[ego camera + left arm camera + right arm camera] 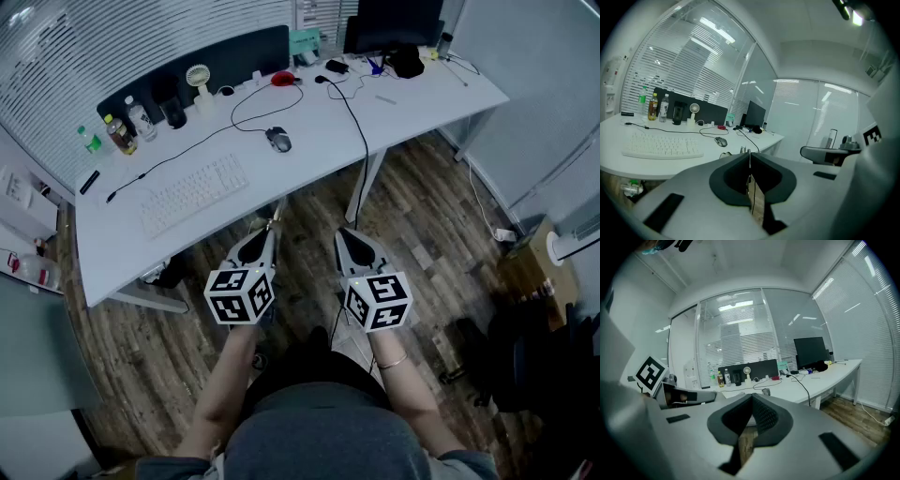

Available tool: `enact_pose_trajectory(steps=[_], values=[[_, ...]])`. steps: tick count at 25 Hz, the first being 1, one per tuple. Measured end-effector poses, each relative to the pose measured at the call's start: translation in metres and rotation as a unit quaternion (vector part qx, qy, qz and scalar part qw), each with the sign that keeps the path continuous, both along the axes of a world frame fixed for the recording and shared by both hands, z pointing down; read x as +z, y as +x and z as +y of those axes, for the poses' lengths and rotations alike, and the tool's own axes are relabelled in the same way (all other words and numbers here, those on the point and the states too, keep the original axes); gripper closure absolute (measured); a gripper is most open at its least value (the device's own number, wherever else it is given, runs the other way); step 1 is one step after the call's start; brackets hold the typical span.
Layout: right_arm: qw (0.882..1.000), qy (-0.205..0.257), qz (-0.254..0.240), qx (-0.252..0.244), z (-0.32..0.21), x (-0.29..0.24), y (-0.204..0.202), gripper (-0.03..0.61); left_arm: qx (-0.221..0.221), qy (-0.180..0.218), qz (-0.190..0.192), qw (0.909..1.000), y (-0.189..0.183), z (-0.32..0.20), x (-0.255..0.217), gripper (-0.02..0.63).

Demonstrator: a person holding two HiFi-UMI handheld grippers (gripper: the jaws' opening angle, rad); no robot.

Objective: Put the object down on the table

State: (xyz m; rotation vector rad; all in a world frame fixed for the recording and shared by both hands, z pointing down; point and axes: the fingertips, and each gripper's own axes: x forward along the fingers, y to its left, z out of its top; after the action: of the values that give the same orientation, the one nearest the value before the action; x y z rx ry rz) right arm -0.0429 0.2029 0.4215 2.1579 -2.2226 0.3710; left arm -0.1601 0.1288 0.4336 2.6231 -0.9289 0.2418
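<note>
My left gripper [274, 221] and right gripper [346, 232] hang side by side over the wooden floor, just short of the white table's [319, 141] front edge. Both point toward the table. In the left gripper view the jaws of the left gripper [750, 154] are pressed together, and I see nothing between them. The right gripper [751, 398] shows the same in its own view, its ribbed pads meeting with nothing held. No carried object shows in any view.
The table holds a white keyboard [194, 194], a mouse [278, 140], several bottles [120, 131], a small fan [199, 80], a red item [283, 79] and a monitor [394, 21]. A black cable [361, 131] drops over the front edge. A cardboard box [530, 267] stands on the floor at right.
</note>
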Motion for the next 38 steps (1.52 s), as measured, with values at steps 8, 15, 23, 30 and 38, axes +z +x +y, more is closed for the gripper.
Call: enact_pose_trajectory(steps=[8,15,23,30,38], values=[[1.0,-0.003,-0.027,0.002,0.002,0.008,0.019,0.575,-0.009,-0.035,0.016,0.9992,0.013,-0.002,0.007,0.588],[0.999,0.017,-0.036,-0.014,-0.009,0.003,0.039,0.575,-0.015,-0.032,0.022,0.9991,0.03,-0.012,0.003,0.588],[0.998,0.023,-0.047,-0.019,-0.022,0.005,0.06,0.577,-0.029,-0.025,0.026,0.9989,0.042,-0.022,-0.004,0.588],[0.998,0.018,-0.063,-0.023,-0.048,0.011,0.07,0.577,-0.031,-0.029,0.012,0.999,0.054,-0.047,0.001,0.588],[0.998,0.011,-0.061,-0.013,-0.109,0.014,0.097,0.58,-0.015,-0.033,0.021,0.9991,0.087,-0.117,0.002,0.588]])
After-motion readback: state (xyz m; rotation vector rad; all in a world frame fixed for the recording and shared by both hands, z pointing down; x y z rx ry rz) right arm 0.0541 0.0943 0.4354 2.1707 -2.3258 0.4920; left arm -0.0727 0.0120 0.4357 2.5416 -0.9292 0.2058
